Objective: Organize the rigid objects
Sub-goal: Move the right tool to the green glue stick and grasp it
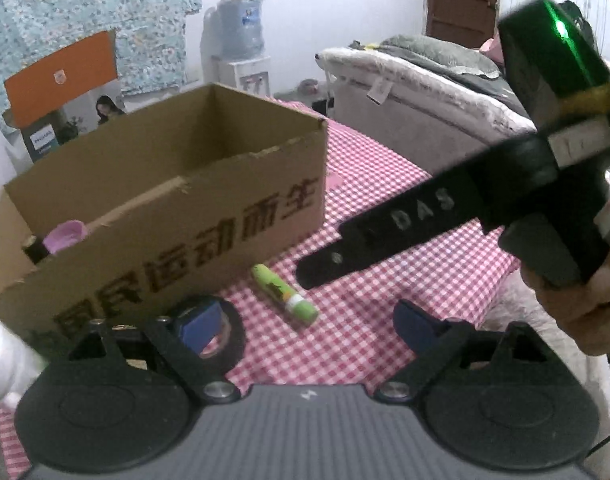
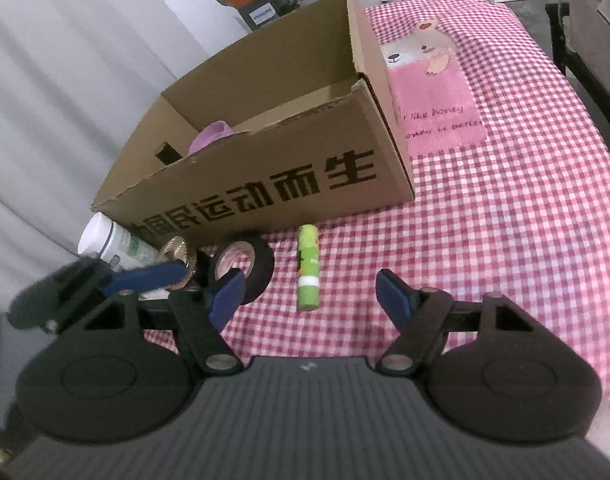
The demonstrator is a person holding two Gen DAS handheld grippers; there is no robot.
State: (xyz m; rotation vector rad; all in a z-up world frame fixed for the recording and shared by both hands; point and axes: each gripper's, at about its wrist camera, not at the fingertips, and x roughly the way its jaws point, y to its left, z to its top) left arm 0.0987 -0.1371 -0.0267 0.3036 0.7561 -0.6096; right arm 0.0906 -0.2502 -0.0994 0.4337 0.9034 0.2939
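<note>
Right wrist: green glue stick (image 2: 308, 267) lies just ahead of released hand-held gripper (image 2: 309, 294).

We see only the top of a purple object (image 2: 211, 136) above the cardboard box's (image 2: 265, 176) front wall; the rest is hidden. The white bottle (image 1: 5, 360) is cut off by the left wrist view's edge. The left gripper (image 2: 85, 284) smears with motion blur, covering part of a gold ring-shaped thing (image 2: 177, 254).

A brown cardboard box (image 2: 289, 152) with dark lettering sits on a pink-and-white checked tablecloth (image 2: 505, 240). Before the box lie a green glue stick (image 2: 309, 268), a black tape roll (image 2: 249, 268) and a white bottle (image 2: 113, 244).
</note>
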